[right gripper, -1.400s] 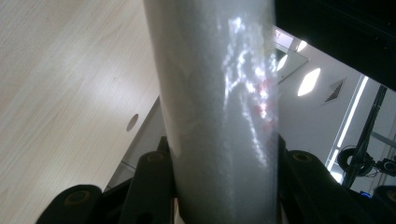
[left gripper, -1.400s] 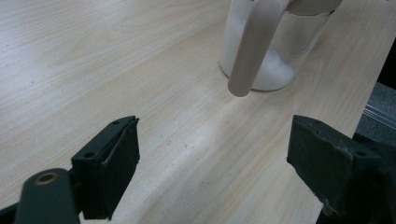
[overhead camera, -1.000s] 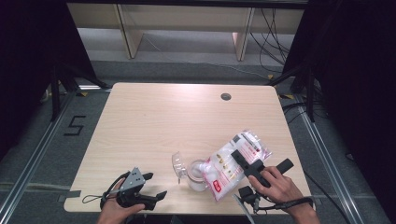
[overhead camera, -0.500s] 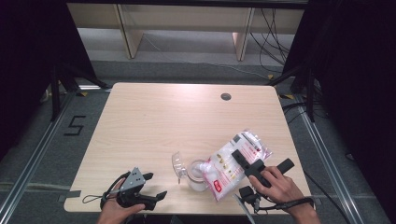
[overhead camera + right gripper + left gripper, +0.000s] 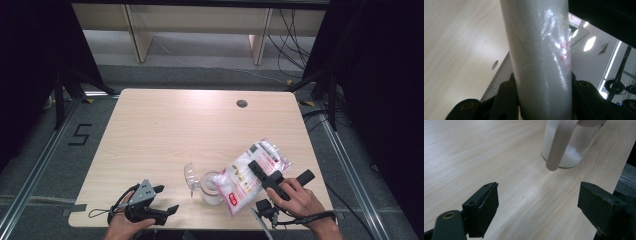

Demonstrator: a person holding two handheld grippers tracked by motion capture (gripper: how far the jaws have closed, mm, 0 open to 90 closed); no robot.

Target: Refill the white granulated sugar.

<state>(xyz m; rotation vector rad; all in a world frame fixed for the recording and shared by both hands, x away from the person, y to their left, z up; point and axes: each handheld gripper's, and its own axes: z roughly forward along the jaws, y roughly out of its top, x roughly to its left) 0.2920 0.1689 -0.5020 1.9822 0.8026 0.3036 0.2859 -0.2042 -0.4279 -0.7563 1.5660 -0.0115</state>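
Two risks stand out. The right gripper pinches the tilted bag over the jar near the bench edge; powder may spill beside it. The left gripper, fingers spread and empty, does not steady the jar.

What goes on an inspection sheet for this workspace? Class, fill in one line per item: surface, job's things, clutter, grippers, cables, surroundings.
Surface: light wooden table, with a round hole near the far edge.
Job's things: plastic bag of white granules, tilted mouth-down over a clear glass jar partly filled with white granules; jar's hinged lid open.
Clutter: nothing seen.
Grippers: right gripper clamped on the bag; left gripper open, empty, near the front edge.
Cables: a black cable trails from the left gripper; more lie on the floor behind.
Surroundings: dark curtains, floor marking 5.
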